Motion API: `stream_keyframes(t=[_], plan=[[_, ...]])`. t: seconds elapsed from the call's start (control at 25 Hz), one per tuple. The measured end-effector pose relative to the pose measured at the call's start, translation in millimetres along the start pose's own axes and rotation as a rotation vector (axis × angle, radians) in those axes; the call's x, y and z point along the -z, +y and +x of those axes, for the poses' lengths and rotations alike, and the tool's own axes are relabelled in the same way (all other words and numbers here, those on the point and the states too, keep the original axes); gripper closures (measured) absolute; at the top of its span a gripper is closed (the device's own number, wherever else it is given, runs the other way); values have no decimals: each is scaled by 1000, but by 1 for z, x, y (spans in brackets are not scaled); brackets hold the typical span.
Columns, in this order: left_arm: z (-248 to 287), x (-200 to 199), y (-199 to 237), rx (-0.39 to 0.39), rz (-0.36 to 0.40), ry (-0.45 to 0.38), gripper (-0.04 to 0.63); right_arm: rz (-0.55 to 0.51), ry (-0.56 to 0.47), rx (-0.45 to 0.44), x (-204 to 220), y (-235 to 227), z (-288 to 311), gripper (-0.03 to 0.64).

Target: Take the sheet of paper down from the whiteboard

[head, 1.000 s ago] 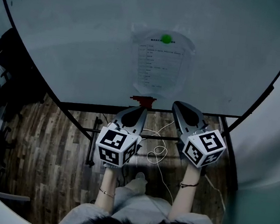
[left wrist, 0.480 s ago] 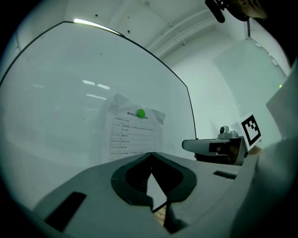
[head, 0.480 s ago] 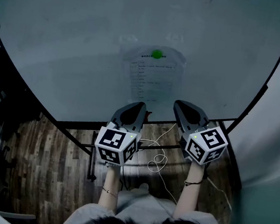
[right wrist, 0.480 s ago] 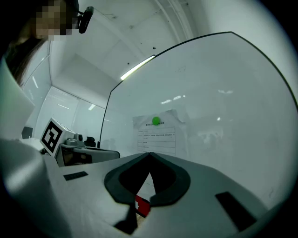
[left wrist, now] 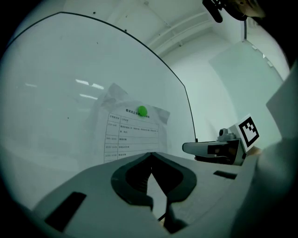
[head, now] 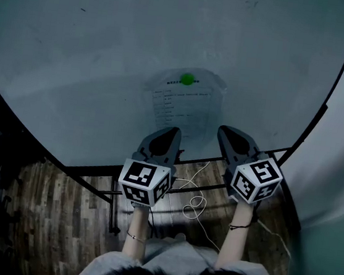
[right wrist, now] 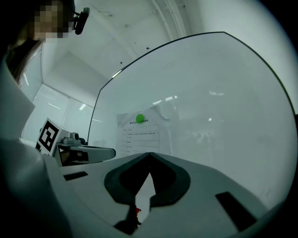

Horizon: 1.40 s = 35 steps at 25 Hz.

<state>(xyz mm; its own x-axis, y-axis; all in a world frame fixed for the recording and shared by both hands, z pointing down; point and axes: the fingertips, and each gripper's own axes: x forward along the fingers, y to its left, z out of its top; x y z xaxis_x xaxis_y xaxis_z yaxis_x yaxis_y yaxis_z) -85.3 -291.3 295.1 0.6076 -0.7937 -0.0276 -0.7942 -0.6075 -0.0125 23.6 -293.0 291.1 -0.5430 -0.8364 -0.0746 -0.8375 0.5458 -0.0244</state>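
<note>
The sheet of paper (head: 185,107) is hanging on the whiteboard (head: 94,62), held near its top edge by a round green magnet (head: 187,78). Its lower part is lying just beyond the tips of both grippers. The left gripper (head: 173,130) is pointing at the sheet's lower left area, and the right gripper (head: 224,129) is hovering just right of its lower right edge. Both pairs of jaws are pressed together with nothing between them, and neither appears to be touching the paper.

The step in hand looks like the reach toward the sheet. To do it well, one gripper would need to spread its jaws and take the magnet. The other would be steadying a free edge of the paper so that it is not sliding down or tearing. The sheet is looking wrinkled around the magnet, so lifting the magnet off first would probably be safer than tugging the paper downward.
</note>
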Motion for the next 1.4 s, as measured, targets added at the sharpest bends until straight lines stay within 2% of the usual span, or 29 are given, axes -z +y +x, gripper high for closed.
stream_keyframes(t=[0.2, 0.4, 0.52, 1.08, 1.2, 1.4], plan=[[4, -5, 8, 19, -5, -34, 589, 12, 5, 52, 4, -8, 9, 617], [14, -7, 12, 10, 67, -19, 589, 22, -5, 80, 5, -18, 19, 615], [15, -8, 12, 3, 80, -17, 589, 22, 11, 96, 6, -24, 22, 615], [32, -39, 5, -67, 128, -81, 588, 4, 74, 27, -1, -38, 36, 614], [31, -45, 6, -92, 168, -95, 588, 4, 78, 13, -1, -36, 36, 571], [35, -66, 12, -162, 236, -133, 568, 12, 74, 6, -2, -37, 37, 548]])
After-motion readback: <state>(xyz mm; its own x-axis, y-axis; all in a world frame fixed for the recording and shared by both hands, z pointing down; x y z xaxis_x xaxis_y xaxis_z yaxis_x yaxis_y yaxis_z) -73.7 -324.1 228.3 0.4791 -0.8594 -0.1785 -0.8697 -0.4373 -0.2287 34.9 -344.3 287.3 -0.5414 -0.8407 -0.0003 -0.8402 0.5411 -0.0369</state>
